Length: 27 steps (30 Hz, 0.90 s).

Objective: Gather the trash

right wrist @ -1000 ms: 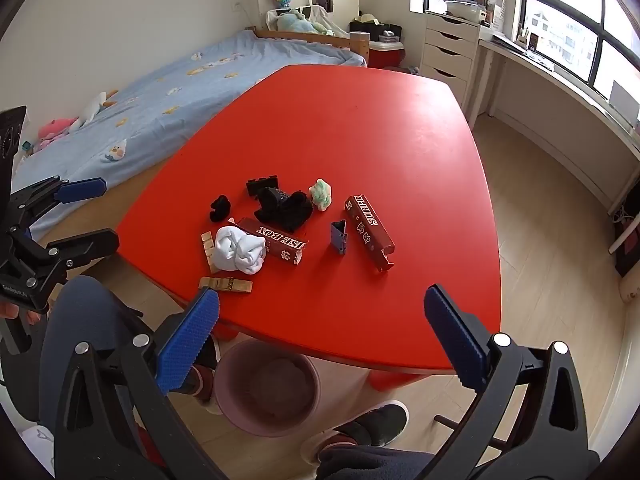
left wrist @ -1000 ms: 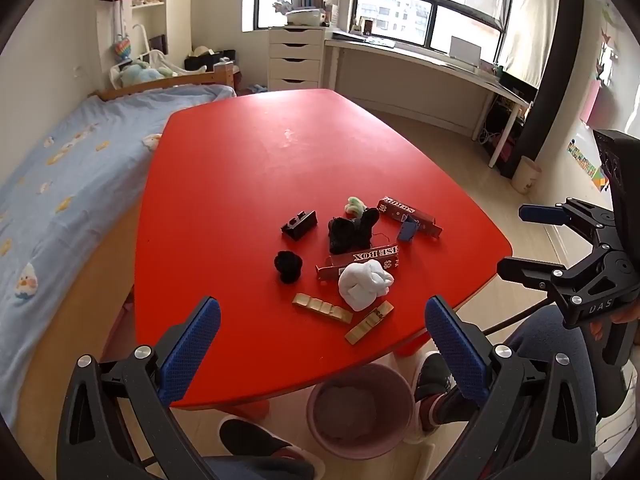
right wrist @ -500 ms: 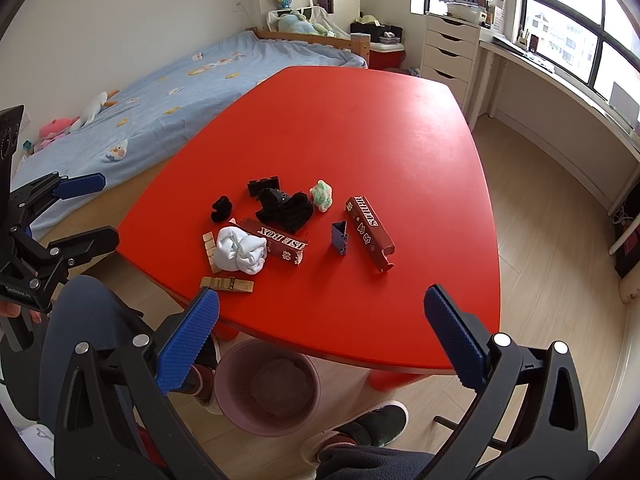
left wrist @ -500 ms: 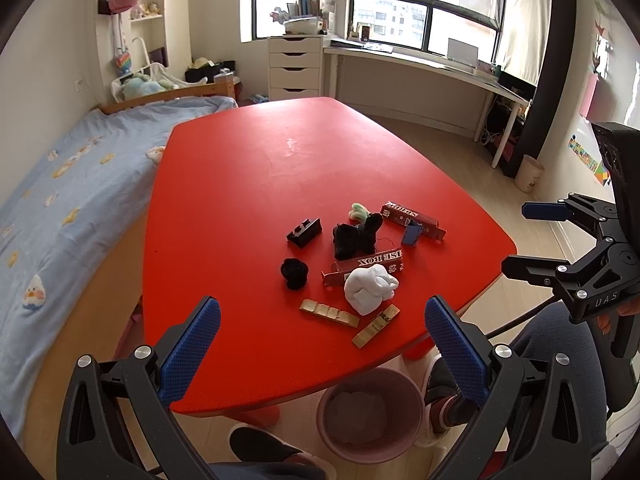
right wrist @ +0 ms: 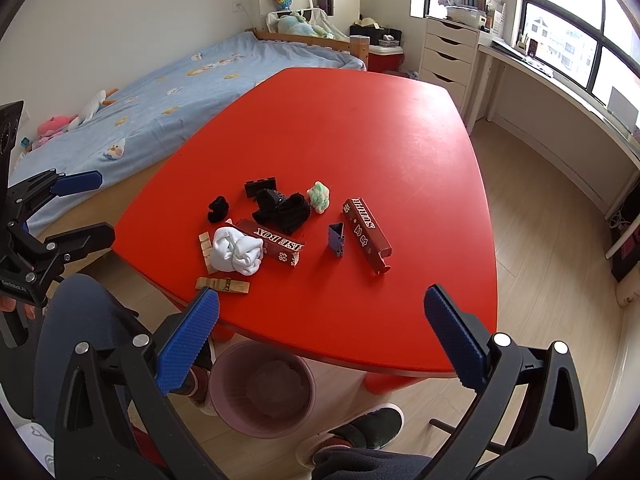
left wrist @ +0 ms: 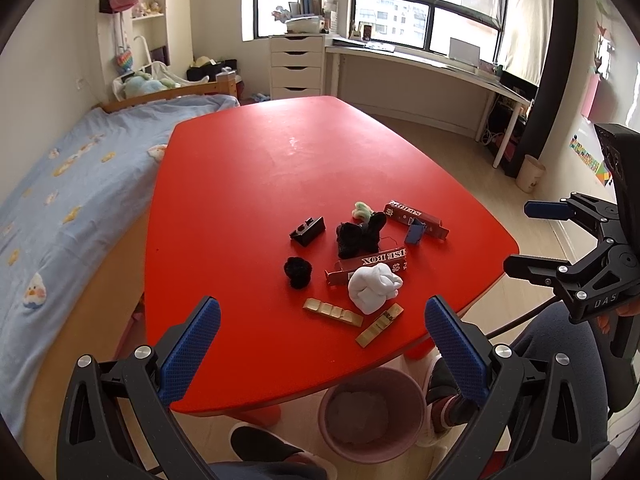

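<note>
The red table (left wrist: 260,184) carries all the trash in one cluster near its front edge. Directly below that edge stands the pink bin (right wrist: 262,388), probably so pieces can drop straight in. In the cluster lie two dark red boxes (right wrist: 366,228), a white wad (right wrist: 236,250), black scraps (right wrist: 284,210) and wooden clips (right wrist: 222,284). The left tool (left wrist: 320,344) and right tool (right wrist: 320,340) both hang back from the table, spread wide and empty. The person's knees crowd the bin.

Glossy red table (left wrist: 256,184), white cloth wad (left wrist: 374,286)
</note>
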Tool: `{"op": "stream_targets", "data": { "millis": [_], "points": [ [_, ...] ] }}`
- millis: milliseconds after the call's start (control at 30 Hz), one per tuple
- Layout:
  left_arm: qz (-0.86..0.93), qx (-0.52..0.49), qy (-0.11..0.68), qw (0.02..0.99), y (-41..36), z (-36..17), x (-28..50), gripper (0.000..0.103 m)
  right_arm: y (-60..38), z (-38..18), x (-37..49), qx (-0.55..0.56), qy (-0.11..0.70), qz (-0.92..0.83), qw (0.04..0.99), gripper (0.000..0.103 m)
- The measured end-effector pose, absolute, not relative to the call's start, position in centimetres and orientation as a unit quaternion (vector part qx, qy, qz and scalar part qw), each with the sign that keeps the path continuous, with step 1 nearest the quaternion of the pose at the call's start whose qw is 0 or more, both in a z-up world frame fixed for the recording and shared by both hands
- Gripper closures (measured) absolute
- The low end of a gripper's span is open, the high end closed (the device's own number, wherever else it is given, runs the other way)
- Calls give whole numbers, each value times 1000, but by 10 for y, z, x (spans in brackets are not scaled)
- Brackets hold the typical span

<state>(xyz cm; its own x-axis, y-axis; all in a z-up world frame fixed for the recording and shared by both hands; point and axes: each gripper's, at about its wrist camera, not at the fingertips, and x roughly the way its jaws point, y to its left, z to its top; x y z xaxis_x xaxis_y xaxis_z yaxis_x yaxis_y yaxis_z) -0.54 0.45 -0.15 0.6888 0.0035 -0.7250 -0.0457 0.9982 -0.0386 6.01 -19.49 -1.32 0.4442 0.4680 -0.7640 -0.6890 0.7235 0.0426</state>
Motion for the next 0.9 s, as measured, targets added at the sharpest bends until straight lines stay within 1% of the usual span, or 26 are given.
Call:
{"op": "stream_targets", "data": {
  "millis": [900],
  "points": [
    [8, -38, 403, 915, 6, -9, -5, 5, -191, -21, 59, -136, 403, 349, 835, 3]
  ]
}}
